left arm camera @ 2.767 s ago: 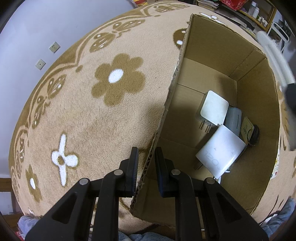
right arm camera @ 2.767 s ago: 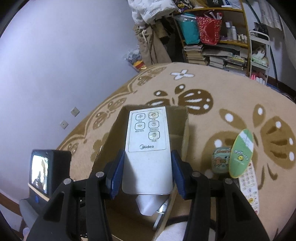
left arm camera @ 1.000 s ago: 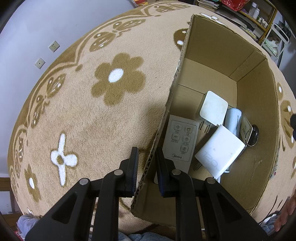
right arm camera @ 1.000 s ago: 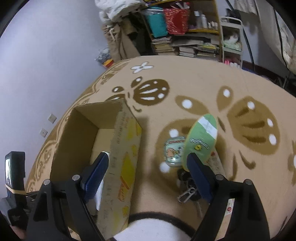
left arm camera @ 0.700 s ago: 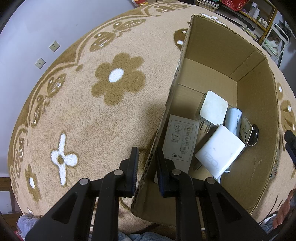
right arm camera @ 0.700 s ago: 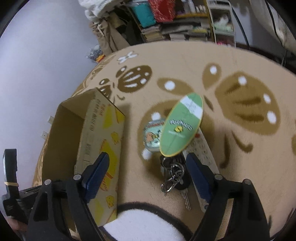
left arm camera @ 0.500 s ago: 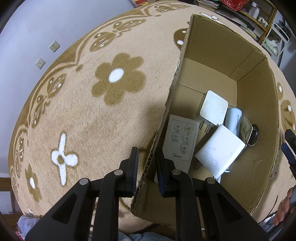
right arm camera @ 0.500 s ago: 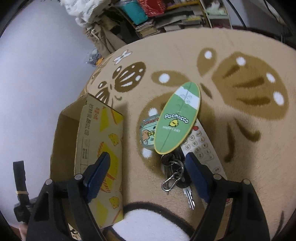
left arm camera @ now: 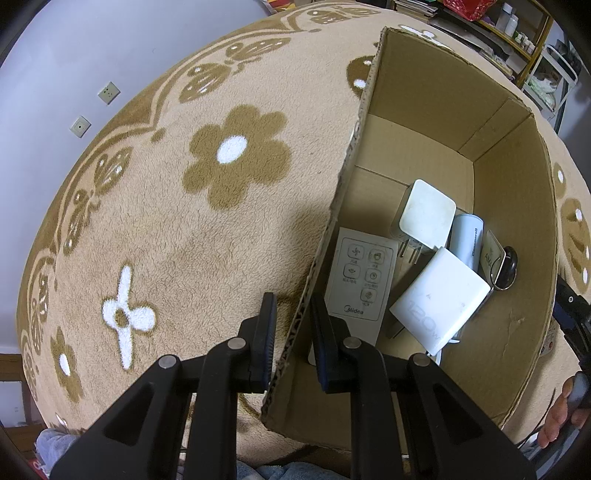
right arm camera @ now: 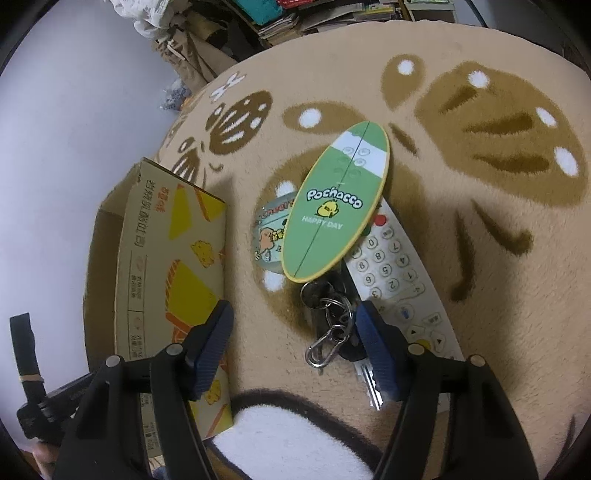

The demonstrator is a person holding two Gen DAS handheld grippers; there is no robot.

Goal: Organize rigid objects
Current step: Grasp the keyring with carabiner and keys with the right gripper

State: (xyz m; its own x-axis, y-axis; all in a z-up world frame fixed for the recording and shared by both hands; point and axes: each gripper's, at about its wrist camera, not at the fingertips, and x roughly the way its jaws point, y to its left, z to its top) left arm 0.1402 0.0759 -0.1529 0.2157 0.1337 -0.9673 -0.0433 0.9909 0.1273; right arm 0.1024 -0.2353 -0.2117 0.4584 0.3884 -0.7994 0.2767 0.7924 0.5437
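Observation:
My left gripper is shut on the near wall of the open cardboard box. Inside lie a white Midea remote, two white chargers, a pale cylinder and a key ring. In the right wrist view my right gripper is open and empty, just above a bunch of keys on the rug. A green oval Pochacco board lies over a round tin and a white keypad remote. The box stands to their left.
A beige rug with brown flowers covers the floor. Wall sockets are on the left wall. Cluttered shelves and piled books stand beyond the rug's far edge. The right gripper's edge and a hand show beside the box.
My right gripper has dropped the Midea remote into the box, swung right and come down over the keys and the green board. My left gripper has kept its hold on the box wall.

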